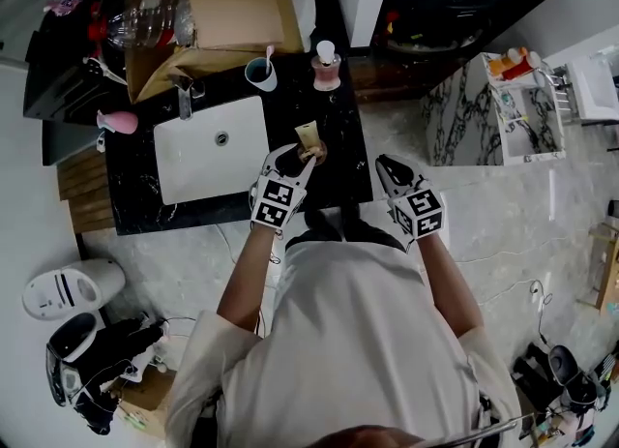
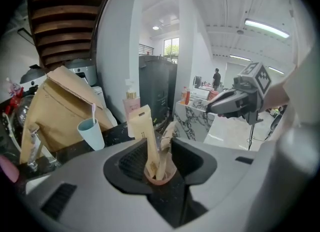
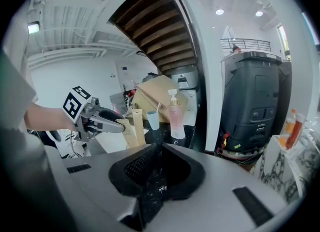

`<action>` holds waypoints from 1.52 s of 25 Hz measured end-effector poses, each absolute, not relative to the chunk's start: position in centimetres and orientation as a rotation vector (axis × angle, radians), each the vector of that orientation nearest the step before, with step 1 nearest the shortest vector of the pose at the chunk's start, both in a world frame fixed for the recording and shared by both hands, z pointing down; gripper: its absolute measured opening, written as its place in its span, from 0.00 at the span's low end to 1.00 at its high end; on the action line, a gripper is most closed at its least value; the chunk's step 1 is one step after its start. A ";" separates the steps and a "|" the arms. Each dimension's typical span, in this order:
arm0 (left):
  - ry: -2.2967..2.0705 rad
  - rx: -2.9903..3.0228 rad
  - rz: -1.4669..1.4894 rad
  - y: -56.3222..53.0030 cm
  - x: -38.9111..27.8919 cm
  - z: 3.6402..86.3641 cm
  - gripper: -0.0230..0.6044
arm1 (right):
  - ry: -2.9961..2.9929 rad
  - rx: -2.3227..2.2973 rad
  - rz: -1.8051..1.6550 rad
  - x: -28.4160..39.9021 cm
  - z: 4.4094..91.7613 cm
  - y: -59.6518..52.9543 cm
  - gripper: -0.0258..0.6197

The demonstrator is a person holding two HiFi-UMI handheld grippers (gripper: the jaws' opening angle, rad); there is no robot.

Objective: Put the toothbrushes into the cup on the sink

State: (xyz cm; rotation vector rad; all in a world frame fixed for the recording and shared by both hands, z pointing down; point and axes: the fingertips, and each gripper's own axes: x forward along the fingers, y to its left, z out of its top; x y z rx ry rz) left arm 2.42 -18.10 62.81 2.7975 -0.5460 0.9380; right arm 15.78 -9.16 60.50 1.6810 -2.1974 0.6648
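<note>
Toothbrushes (image 2: 142,131), apparently paper-sleeved, upright in pink cup (image 2: 160,176) inside wide-spread left gripper (image 2: 158,150); right gripper (image 3: 156,152) closed, empty.

Open counter (image 1: 290,112) leads to the blue cup (image 1: 260,73), soap bottle (image 1: 326,67) just beside.

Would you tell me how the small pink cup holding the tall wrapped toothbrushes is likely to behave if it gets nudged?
Probably tippy: the pink cup is short, while the wrapped toothbrushes rise well above its rim and lean. It looks light, likely plastic, so it may slide on the smooth-looking black counter.
</note>
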 end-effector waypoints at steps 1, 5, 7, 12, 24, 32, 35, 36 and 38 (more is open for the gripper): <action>-0.553 2.797 0.930 -18.0 2.2 62.6 0.28 | -2.204 1.680 0.657 15.6 60.3 -9.2 0.12; -0.603 2.802 0.876 -18.0 1.3 61.1 0.28 | -2.230 1.673 0.624 15.3 59.2 -9.5 0.12; -0.634 2.799 0.864 -18.1 0.6 60.4 0.28 | -2.244 1.675 0.625 15.1 58.6 -9.7 0.12; -0.699 2.756 0.834 -18.0 -1.5 59.6 0.24 | -2.282 1.715 0.664 15.3 57.0 -10.3 0.12; -0.846 2.697 0.678 -18.0 -5.7 56.3 0.18 | -2.340 1.680 0.556 13.7 53.5 -11.4 0.12; -0.911 2.697 0.569 -17.5 -7.1 53.5 0.12 | -2.382 1.656 0.491 12.8 51.3 -11.0 0.12; -0.929 2.693 0.552 -17.2 -7.6 52.9 0.11 | -2.397 1.658 0.470 12.7 50.4 -10.9 0.12; -0.936 2.693 0.545 -17.1 -7.8 52.6 0.10 | -2.401 1.659 0.464 12.6 50.1 -10.8 0.12; -0.954 2.694 0.527 -16.9 -8.2 52.2 0.10 | -2.409 1.660 0.452 12.5 49.7 -10.7 0.12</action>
